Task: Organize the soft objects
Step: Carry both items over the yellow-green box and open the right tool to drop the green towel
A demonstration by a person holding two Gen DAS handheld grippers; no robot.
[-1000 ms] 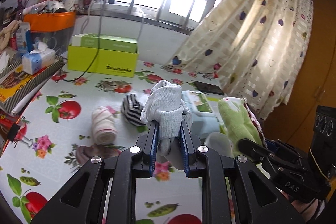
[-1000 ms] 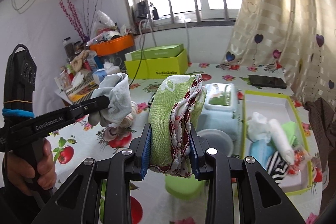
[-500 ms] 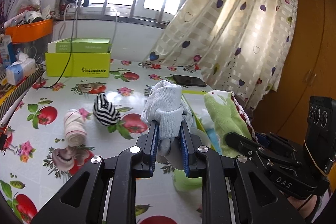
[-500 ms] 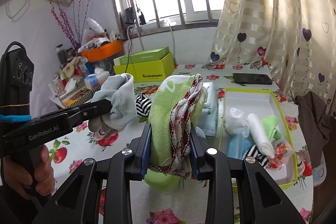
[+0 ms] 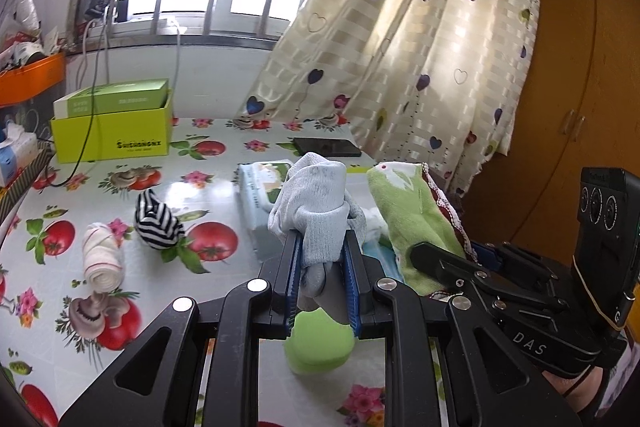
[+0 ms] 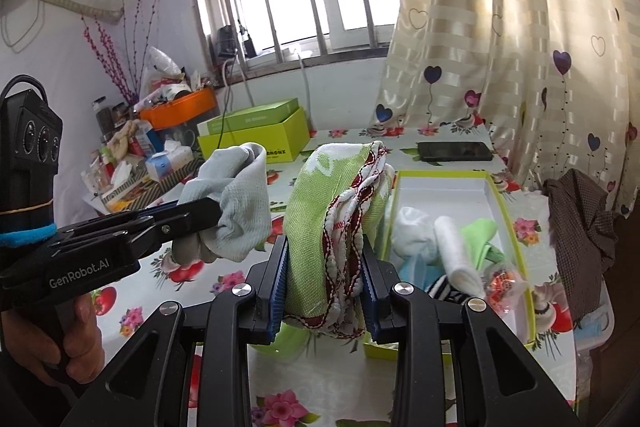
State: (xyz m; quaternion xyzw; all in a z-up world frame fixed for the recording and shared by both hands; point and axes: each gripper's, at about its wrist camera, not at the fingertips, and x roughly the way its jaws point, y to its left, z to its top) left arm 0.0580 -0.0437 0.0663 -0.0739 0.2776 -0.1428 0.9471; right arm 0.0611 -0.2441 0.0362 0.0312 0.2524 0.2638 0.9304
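Left gripper (image 5: 322, 259): the fingers are closed on a pale grey sock (image 5: 316, 203), which is held up clear of the counter (image 5: 224, 195).
Right gripper (image 6: 326, 283): the fingers are clamped on a green cloth (image 6: 320, 211) with red-and-white trim, also held aloft.
Box (image 6: 516, 247): a lime-rimmed white box is seen lying ahead and to the right of the right gripper, its long axis running away from the camera; rolled socks and small cloths already lie in its near end.
Deciding relation: the box is just beside the right gripper, while the left gripper is placed further to the left (so the cloth is judged likely to be dropped first).
Left behind: a striped sock (image 5: 158, 223) and a white roll (image 5: 100, 259) are seen on the counter, well left of the box.
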